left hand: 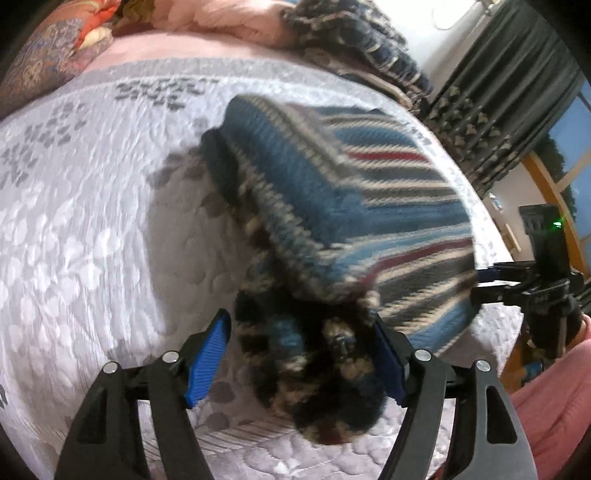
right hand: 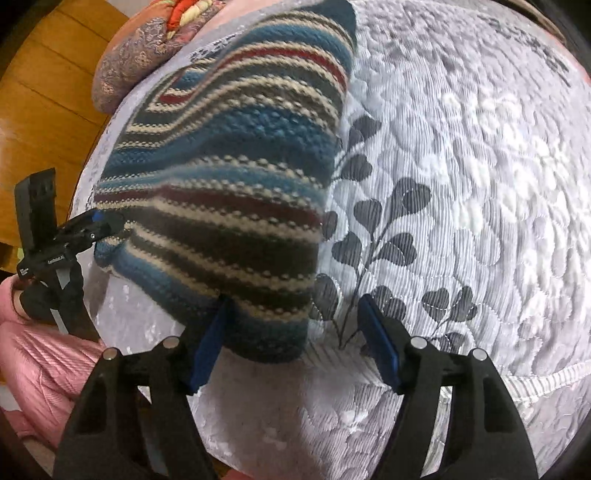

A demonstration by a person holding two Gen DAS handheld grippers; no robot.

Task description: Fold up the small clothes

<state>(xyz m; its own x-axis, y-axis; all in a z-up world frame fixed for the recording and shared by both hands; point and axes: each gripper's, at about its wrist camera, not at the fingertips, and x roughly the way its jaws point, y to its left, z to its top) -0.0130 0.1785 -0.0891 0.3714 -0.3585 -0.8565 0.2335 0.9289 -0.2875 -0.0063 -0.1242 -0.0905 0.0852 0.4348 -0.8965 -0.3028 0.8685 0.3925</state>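
Observation:
A striped knit sweater (left hand: 354, 192), blue, beige, black and red, lies folded on the quilted bed cover (left hand: 74, 229). In the left wrist view my left gripper (left hand: 297, 354) is open, and a dark mottled bunch of the knit (left hand: 310, 373) sits between its blue pads (left hand: 207, 354). My right gripper (left hand: 495, 284) shows at the sweater's right edge. In the right wrist view the sweater (right hand: 236, 177) fills the left half. My right gripper (right hand: 295, 343) is open, the sweater's near corner resting against its left pad (right hand: 210, 343). My left gripper (right hand: 88, 229) is at the sweater's left edge.
A patterned pillow (left hand: 44, 59) and a pink blanket (left hand: 221, 18) lie at the bed's far side, beside another dark knit garment (left hand: 362, 40). Dark curtains (left hand: 509, 92) hang at the right. Wooden floor (right hand: 44, 92) shows past the bed edge. A person's pink clothing (right hand: 40, 365) is close by.

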